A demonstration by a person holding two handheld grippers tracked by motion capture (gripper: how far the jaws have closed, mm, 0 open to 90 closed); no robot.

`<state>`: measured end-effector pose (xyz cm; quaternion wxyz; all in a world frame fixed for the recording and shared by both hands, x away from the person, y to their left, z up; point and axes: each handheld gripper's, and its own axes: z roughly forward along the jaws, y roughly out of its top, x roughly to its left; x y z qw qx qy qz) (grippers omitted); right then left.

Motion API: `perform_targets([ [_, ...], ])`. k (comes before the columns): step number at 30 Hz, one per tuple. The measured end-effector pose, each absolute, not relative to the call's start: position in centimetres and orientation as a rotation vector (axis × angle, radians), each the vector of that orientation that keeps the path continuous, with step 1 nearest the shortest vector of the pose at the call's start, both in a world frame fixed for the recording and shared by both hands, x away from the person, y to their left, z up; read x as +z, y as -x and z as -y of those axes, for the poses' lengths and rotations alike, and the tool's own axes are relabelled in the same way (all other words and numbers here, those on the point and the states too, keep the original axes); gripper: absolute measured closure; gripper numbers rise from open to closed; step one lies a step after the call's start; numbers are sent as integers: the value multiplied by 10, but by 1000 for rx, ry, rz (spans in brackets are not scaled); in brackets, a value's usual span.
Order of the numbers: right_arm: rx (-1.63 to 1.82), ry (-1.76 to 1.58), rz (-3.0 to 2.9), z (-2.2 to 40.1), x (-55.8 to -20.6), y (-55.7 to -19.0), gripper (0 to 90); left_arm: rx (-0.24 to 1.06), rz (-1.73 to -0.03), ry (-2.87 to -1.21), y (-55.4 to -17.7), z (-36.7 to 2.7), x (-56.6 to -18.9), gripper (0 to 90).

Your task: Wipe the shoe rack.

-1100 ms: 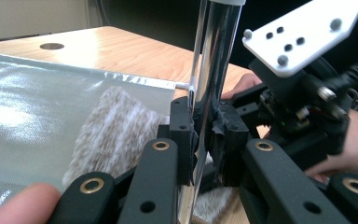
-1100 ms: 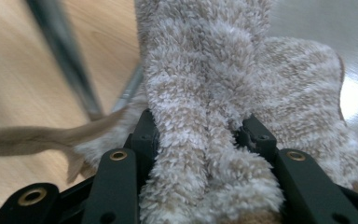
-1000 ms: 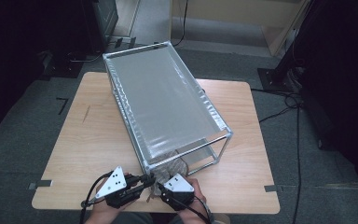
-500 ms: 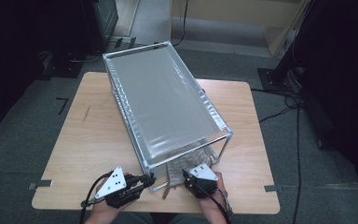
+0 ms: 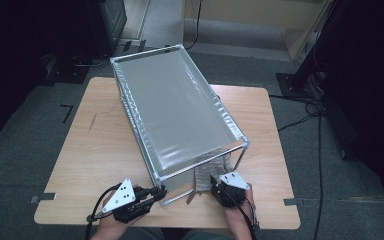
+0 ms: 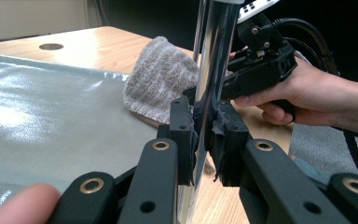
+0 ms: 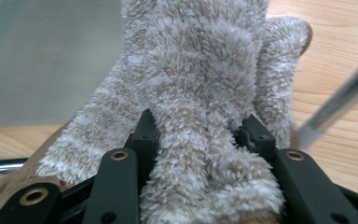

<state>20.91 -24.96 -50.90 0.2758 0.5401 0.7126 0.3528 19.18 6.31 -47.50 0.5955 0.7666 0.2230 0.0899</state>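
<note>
**Frame post clamped, towel gripped at the rack's near end**

My left hand-held gripper (image 6: 200,135) is closed on the shiny upright post (image 6: 209,79) at the near corner of the metal rack (image 5: 177,112); in the left gripper view both black jaws press against the tube from either side. From the high view I see that same left hand-held gripper (image 5: 155,194) at the rack's near left corner, low over the worktop (image 5: 95,150).

My right hand-held gripper (image 7: 200,135) is clamped on a bunched fold of the fluffy beige towel (image 7: 200,70), the pile bulging out between and above the jaws. The towel (image 5: 207,172) lies on the worktop at the near open end of the rack, under its top rail, partly inside the frame. In the left gripper view the towel (image 6: 161,79) sits heaped on the wood just beside the silvery liner sheet (image 6: 51,107), with my right hand (image 6: 303,93) and its gripper just behind the post.
</note>
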Motion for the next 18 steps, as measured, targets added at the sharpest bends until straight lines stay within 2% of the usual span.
perform_targets([
  [18, 1049, -1236, -2124, 179, -508, -188, 588, 198, -523, -1776, -192, -63, -475, 798],
])
